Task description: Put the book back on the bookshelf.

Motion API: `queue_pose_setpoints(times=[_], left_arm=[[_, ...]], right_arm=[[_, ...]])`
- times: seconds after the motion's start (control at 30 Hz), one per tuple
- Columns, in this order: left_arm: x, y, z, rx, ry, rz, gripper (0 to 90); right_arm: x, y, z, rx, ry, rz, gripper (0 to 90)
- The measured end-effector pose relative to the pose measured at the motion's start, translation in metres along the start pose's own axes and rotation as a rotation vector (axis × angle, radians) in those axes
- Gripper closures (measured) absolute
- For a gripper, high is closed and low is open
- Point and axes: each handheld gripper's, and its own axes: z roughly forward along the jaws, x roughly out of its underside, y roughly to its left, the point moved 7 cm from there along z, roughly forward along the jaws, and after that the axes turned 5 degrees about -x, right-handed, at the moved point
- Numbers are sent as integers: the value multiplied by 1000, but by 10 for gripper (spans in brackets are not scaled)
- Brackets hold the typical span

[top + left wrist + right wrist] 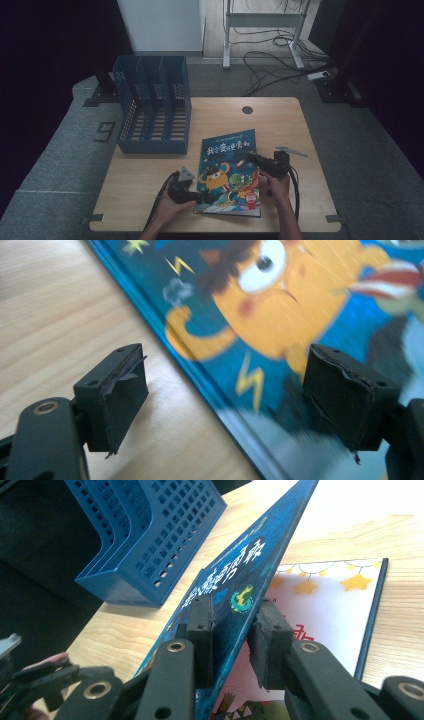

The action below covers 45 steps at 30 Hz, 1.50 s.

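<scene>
Blue cover of the picture book is pinched and lifted by the right claw, apparently to open it. The left claw is spread, straddling the book's edge on the bench, likely steadying it.

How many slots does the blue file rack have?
3, side by side in the blue file rack at the table's far left corner: left, middle and right. All look empty, though their walls hide part of each.
</scene>
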Motion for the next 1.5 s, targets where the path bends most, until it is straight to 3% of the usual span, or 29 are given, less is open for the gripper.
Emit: queue_pose_setpoints(times=[0.27,0.63,0.8,1.1,1.33,1.43,1.5], left_arm=[[8,-15,-6,24,19,36,162],[13,-21,-11,-30,30,20,145],[14,-23,-11,-28,31,23,145],[15,-33,-12,10,51,53,139],[16,-39,-10,31,58,52,136],[21,-44,-6,42,109,76,117],[23,-47,-4,46,98,77,96]], right_arm=[[0,-9,-6,-8,0,38,729],[0,-9,-6,-9,0,37,728],[0,-10,-6,-11,-2,38,728],[-1,-13,-10,-7,-5,43,728],[-4,-18,-15,2,-14,48,729],[-5,-20,-17,4,-18,51,730],[-6,-22,-18,8,-22,54,730]])
